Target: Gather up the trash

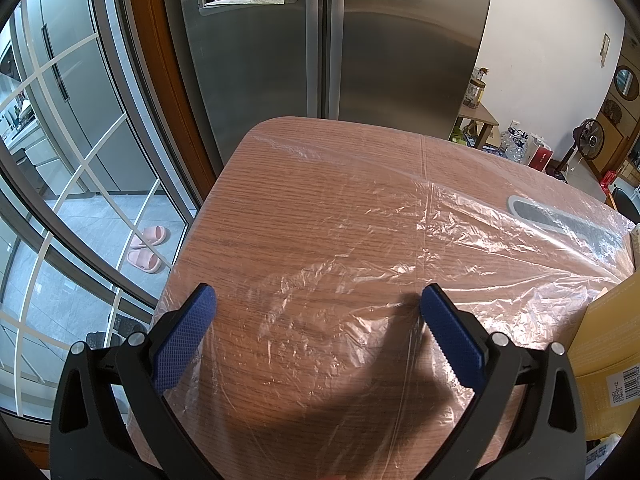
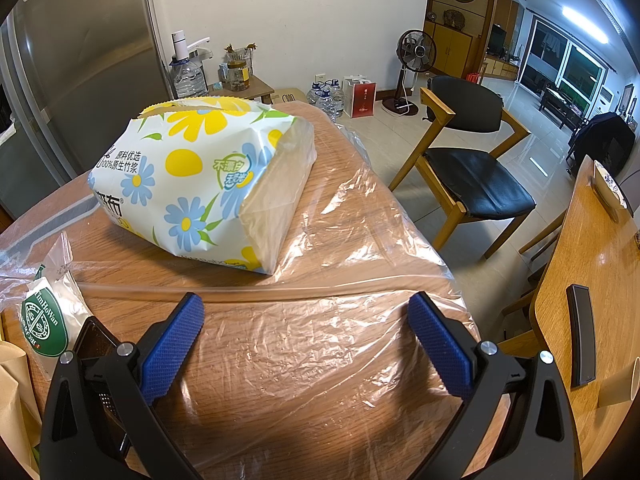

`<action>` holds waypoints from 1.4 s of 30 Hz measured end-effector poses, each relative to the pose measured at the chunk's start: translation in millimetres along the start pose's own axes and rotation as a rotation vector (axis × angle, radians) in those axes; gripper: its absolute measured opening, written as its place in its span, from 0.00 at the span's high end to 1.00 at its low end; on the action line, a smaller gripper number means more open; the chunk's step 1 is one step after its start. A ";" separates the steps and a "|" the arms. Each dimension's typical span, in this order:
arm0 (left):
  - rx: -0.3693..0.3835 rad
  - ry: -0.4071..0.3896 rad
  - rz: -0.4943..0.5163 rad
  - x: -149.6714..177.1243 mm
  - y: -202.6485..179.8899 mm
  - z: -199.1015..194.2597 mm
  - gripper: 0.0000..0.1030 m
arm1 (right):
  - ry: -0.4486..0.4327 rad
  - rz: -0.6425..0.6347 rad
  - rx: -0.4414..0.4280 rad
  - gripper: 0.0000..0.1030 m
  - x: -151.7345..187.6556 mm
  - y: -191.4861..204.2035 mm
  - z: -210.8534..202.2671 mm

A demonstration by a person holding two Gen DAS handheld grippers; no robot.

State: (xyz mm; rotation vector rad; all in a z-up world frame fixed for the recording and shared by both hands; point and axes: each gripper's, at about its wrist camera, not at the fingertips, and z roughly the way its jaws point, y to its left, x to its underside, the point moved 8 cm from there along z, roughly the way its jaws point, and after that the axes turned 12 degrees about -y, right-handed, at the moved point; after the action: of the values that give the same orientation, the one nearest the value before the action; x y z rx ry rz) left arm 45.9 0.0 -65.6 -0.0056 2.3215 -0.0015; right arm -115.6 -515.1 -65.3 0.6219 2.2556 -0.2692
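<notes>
My 2 tools, left tool (image 1: 318, 304) and right tool (image 2: 306, 312), gape wide, empty, above clear plastic sheet (image 2: 340, 240) on the counter (image 1: 280, 208)

1 tissue pack (image 2: 200, 184), 2 slippers (image 1: 146, 249), maybe 1 chair (image 2: 468, 160).

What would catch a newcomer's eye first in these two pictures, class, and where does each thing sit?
In the right wrist view, the flowered tissue pack stands out, lying on the plastic-covered wooden table just beyond the open right tongs. In the left wrist view, the big steel fridge towers behind the table's far edge, past the open left tongs. Pink slippers lie on the floor behind the glass door, left of the table.
</notes>
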 end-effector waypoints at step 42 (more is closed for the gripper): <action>0.003 0.001 0.009 1.7 0.6 -1.5 0.01 | 0.016 0.006 -0.037 0.04 -1.3 -1.0 0.0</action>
State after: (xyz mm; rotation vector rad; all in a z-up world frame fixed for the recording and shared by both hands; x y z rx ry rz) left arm 43.6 0.6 -65.8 0.0065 2.3227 -0.0006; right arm -115.3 -516.4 -64.3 0.6130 2.2684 -0.2192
